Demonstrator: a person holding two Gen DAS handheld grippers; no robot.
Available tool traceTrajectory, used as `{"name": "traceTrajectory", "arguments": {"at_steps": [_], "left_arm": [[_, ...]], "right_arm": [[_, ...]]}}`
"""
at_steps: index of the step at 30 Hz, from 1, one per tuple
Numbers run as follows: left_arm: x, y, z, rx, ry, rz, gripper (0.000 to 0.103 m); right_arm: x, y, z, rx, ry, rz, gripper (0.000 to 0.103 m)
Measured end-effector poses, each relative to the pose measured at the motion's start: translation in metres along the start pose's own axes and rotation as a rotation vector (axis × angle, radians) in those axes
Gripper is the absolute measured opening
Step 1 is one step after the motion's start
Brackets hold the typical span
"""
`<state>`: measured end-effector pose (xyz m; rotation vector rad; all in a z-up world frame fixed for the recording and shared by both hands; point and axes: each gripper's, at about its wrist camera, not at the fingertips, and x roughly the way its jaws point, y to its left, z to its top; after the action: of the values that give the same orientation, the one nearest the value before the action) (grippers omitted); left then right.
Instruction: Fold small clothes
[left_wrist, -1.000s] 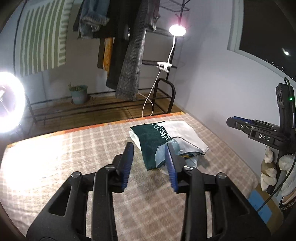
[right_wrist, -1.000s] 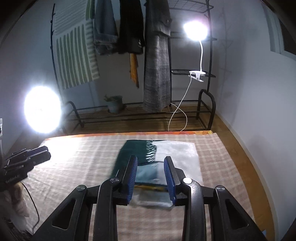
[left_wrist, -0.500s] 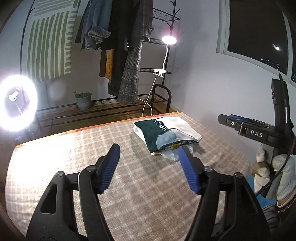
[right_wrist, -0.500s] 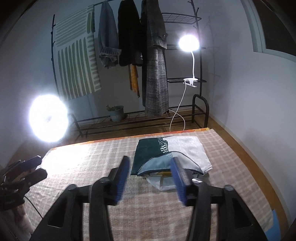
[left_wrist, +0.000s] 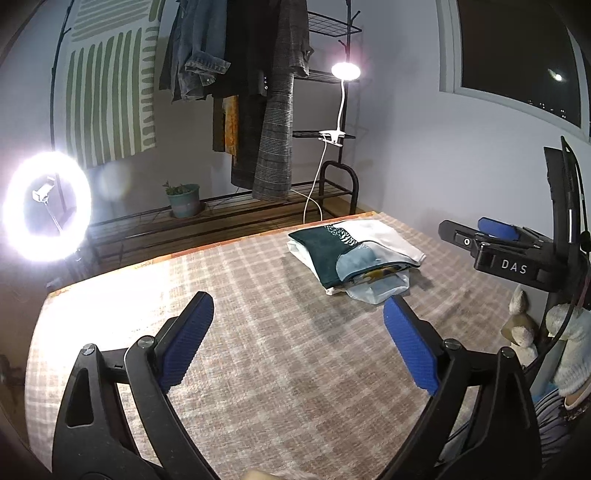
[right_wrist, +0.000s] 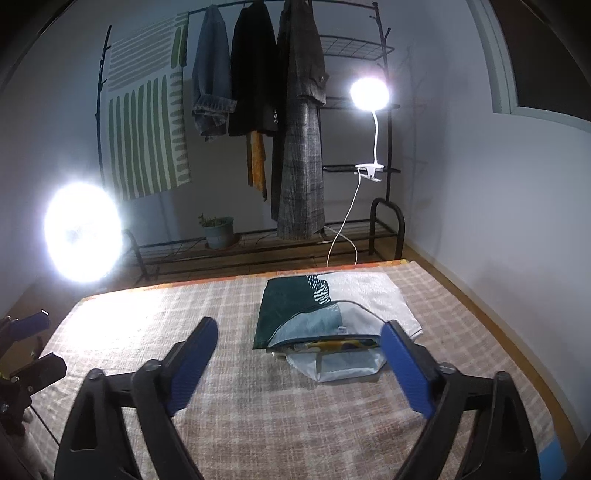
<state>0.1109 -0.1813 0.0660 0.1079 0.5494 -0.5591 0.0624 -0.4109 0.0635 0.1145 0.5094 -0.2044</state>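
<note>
Left wrist view shows the right hand-held gripper (left_wrist: 495, 236); both spread, off the folded clothes (right_wrist: 325, 317).

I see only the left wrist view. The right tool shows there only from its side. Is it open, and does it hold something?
Observer: In the right wrist view the right tool is wide open, with nothing between its fingers.
Operator: Where does the folded cloth lie for it?
Observer: The folded cloth lies ahead on the checked cover, nearer to the right finger than to the left one.
Operator: And how does my left tool look from that side?
Observer: The left tool is at the far left edge of that view, well apart from the cloth.
</note>
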Motion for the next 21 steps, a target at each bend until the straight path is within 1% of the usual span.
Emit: {"name": "traceTrajectory", "arguments": {"at_steps": [3, 4, 5, 9, 15, 21], "left_arm": [[0.000, 0.001, 0.000, -0.009, 0.008, -0.001, 0.099], [0.000, 0.000, -0.001, -0.007, 0.011, 0.001, 0.101], [0.000, -0.001, -0.001, -0.001, 0.015, 0.007, 0.101], [0.002, -0.007, -0.003, 0.028, 0.043, 0.036, 0.103], [0.000, -0.009, -0.007, 0.030, 0.051, 0.020, 0.103], [-0.003, -0.009, -0.008, 0.022, 0.054, 0.021, 0.103]], "right_arm": [[-0.001, 0.000, 0.000, 0.004, -0.023, -0.001, 0.096], [-0.001, 0.001, 0.000, 0.002, -0.027, -0.002, 0.101], [0.000, 0.001, 0.000, 0.002, -0.035, -0.007, 0.103], [0.004, 0.005, -0.001, 0.011, -0.038, 0.006, 0.103], [0.010, 0.011, -0.002, 0.002, -0.029, 0.010, 0.103], [0.015, 0.010, -0.003, 0.027, -0.021, 0.007, 0.103]]}}
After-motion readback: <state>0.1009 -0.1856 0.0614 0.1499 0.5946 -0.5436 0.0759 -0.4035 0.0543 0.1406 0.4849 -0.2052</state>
